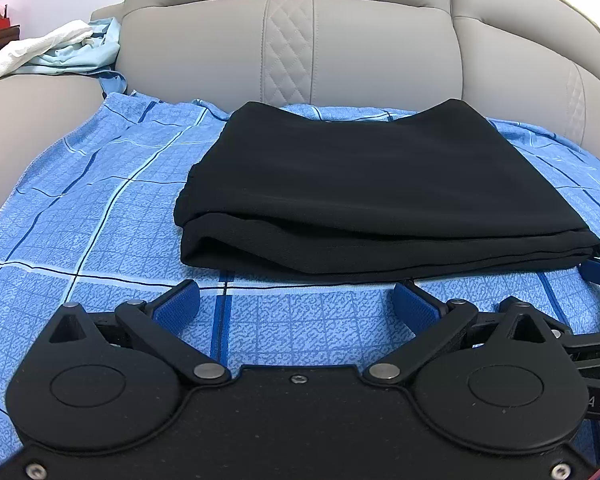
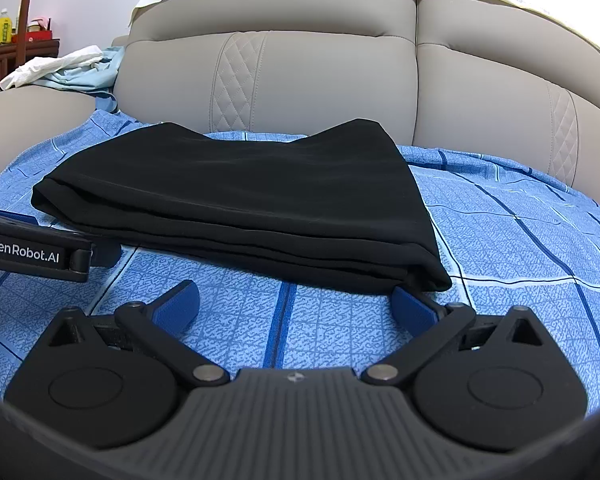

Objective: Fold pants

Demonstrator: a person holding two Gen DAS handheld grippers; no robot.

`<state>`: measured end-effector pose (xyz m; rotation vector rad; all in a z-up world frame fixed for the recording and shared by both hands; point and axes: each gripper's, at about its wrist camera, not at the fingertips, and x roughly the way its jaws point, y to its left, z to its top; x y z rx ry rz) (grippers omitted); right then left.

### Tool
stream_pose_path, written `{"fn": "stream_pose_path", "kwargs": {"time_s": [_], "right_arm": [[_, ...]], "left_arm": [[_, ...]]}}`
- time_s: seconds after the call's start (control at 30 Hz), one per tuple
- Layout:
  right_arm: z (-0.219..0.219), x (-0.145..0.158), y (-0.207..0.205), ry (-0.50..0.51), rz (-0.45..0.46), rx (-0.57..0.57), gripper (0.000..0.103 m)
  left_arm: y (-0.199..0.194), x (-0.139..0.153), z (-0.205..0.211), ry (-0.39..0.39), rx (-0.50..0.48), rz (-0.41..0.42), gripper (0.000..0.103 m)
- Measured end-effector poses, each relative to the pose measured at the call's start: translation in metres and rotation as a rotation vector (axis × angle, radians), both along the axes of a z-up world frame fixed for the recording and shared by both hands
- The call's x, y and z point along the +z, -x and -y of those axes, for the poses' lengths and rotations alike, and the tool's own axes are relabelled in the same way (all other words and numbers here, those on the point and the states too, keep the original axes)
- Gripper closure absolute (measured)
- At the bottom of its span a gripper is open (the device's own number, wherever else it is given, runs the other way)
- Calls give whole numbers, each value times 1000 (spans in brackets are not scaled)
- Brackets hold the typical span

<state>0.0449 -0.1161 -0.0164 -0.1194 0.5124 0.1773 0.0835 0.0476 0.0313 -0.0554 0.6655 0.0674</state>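
Observation:
The black pants (image 1: 364,192) lie folded in a flat stack of layers on the blue checked sheet (image 1: 100,216); they also show in the right wrist view (image 2: 240,208). My left gripper (image 1: 296,304) is open and empty, just in front of the near folded edge. My right gripper (image 2: 296,304) is open and empty; its right fingertip (image 2: 410,308) sits at the pants' near right corner. The left gripper's body shows at the left of the right wrist view (image 2: 32,254).
The grey sofa backrest (image 1: 292,48) rises right behind the pants. A heap of white and light blue clothes (image 1: 60,52) lies on the left armrest. A wooden shelf with bottles (image 2: 8,36) stands far left.

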Motion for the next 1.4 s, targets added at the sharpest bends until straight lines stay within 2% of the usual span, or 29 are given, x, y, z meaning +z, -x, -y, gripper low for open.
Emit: {"fn": "stream_pose_path", "kwargs": {"time_s": [1.4], "right_arm": [[0,0,1,1,3,-2,0]], "left_arm": [[1,-1,-1,-4,-10,7,0]]}}
